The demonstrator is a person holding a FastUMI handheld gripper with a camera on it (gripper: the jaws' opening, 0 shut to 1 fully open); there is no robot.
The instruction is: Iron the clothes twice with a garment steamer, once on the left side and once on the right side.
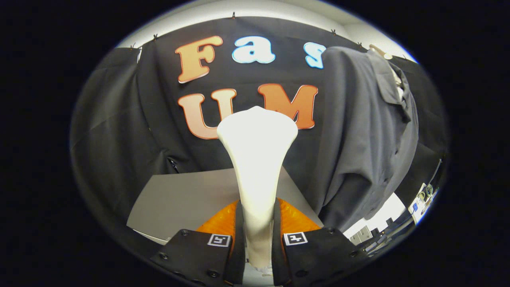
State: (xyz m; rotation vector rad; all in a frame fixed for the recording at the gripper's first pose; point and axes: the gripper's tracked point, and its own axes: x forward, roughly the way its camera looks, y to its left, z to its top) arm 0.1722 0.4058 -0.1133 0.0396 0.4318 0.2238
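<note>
tongs [258, 235]: closed on the garment steamer [257, 159], one finger pressing each side of its narrow handle; grip sits low on the handle, near its base.
steamer axis: long axis runs straight ahead along the fingers and upward, handle between the fingers, flared head at the far end, well beyond the tips.
steamer heading: head points forward at the booth wall, not at the garment; which way the steam face is turned cannot be told from here.
surface [183, 199]: grey top below and beyond the fingers, bare where seen.
shirt [366, 135]: grey, hanging from a hanger [380, 51] off to the right of the steamer head, apart from it, collar up, hem hanging free past the surface edge.
step in hand: judged as carrying the steamer over to the shirt, no pass begun yet.
doing it well: swing the head right until square to the cloth, start high near the shoulder, draw down one side in a slow even line, then repeat on the other side; keep the grip firm so the tall body does not pivot between the fingers.
risk: low grip on a long body, likely to tip if pushed hard against loose cloth.
</note>
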